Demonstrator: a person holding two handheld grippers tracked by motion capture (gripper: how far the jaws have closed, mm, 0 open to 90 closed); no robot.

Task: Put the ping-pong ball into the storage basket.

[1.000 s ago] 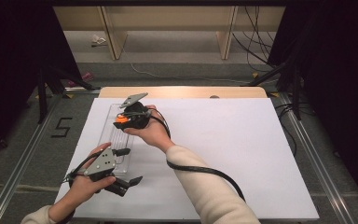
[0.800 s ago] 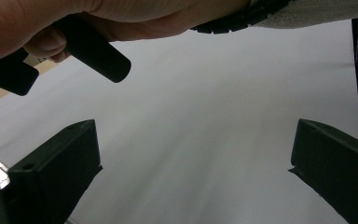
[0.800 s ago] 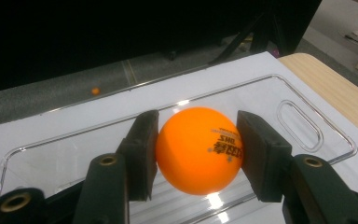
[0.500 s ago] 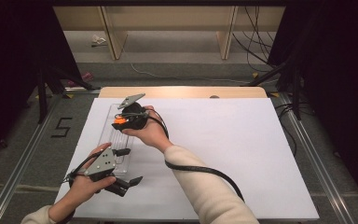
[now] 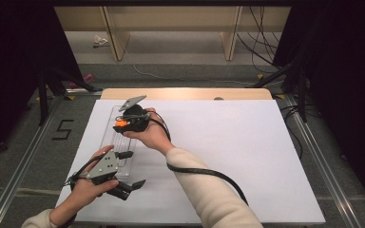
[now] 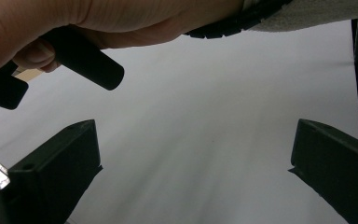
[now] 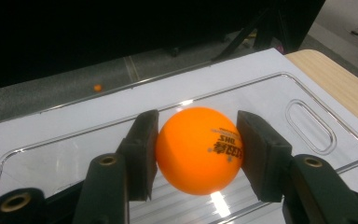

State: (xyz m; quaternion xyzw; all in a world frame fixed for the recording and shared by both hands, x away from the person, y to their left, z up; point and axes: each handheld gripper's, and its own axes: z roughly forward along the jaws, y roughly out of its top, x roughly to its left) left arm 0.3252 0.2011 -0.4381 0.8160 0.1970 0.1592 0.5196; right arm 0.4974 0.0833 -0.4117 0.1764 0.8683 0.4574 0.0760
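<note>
The orange ball (image 7: 199,150) sits squarely between the two pads of your right claw (image 7: 198,154), pinched on both sides, with its printed lettering facing the camera. It hangs just above the clear plastic tray (image 7: 307,122), over the ribbed middle part; whether it touches the tray floor I cannot tell. In the high view the ball (image 5: 119,123) shows as an orange spot under your right claw (image 5: 126,124), over the far half of the tray (image 5: 108,128), which lies along the left side of the white worktop (image 5: 247,156).

You seem to be at the carry-or-place step: the ball is gripped and poised over the tray. The next move probably calls for lowering it gently onto the ribs and easing the jaws apart slowly, since a ball this light will roll at any nudge.

Your left claw (image 5: 129,171) stands wide open, holding nothing, just beside the tray's near end; its jaws frame bare worktop (image 6: 205,140).
</note>
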